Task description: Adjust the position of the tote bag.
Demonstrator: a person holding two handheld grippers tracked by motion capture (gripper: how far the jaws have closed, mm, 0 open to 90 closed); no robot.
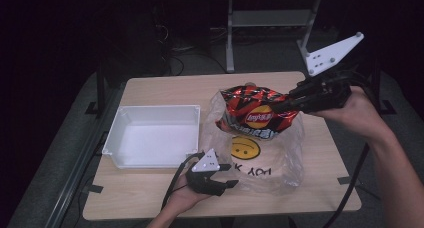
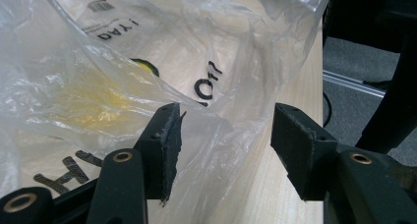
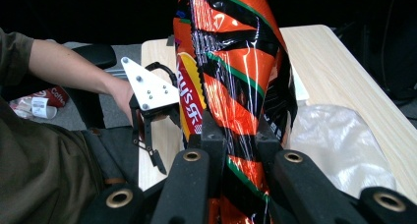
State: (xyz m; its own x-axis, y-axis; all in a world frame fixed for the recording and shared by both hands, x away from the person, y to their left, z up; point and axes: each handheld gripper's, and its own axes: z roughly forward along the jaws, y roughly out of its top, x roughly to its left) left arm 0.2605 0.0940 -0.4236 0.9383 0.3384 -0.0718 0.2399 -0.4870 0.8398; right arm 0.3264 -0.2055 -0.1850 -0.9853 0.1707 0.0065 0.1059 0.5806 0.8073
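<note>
My right gripper (image 1: 289,101) is shut on one end of a red, orange and black chip bag (image 1: 255,113), holding it tilted above the table. In the right gripper view both pads clamp the chip bag (image 3: 231,62). Under it lies a crumpled clear plastic bag (image 1: 280,160) with a yellow smiley face and black lettering. I cannot tell whether the chip bag's low end is inside the plastic bag's mouth. My left gripper (image 1: 231,175) rests at the plastic bag's near left edge. Its jaws stand open, with a loose fold of the plastic bag (image 2: 98,76) between them, against one pad (image 2: 169,140).
A white rectangular tray (image 1: 112,138) stands at the left of the wooden table (image 1: 310,198), close to the plastic bag. Beyond the table's far edge are a dark floor, cables and a metal stand. The person's lap and left forearm (image 3: 74,67) are at the near side.
</note>
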